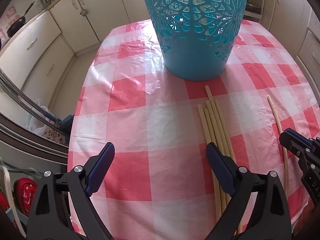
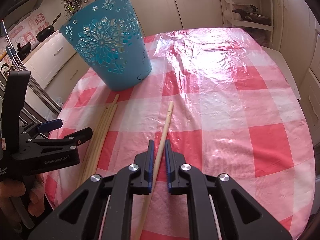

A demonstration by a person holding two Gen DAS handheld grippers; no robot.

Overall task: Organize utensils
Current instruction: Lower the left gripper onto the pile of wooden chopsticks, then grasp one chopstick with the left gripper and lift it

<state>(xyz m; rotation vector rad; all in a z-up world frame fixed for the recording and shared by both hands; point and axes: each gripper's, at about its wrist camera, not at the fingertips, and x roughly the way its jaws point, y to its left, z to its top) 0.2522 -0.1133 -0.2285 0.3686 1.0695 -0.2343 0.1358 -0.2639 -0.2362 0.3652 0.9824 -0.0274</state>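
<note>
A blue perforated basket (image 1: 197, 30) stands upright on the pink checked tablecloth (image 1: 140, 100); it also shows in the right wrist view (image 2: 112, 48). A bundle of several wooden chopsticks (image 1: 215, 124) lies in front of it, also seen in the right wrist view (image 2: 100, 134). A single chopstick (image 2: 163, 132) lies apart to the right, seen too in the left wrist view (image 1: 279, 124). My left gripper (image 1: 160, 154) is open and empty, its right finger over the bundle. My right gripper (image 2: 159, 146) has its jaws narrowly around the single chopstick, with small gaps on both sides.
Cream kitchen cabinets (image 1: 40, 46) surround the table. A frying pan (image 2: 47, 31) and a utensil rack (image 2: 74, 2) sit on the counter at back left. A shelf unit (image 2: 250, 10) stands behind the table. The table edge (image 1: 70, 150) drops off at the left.
</note>
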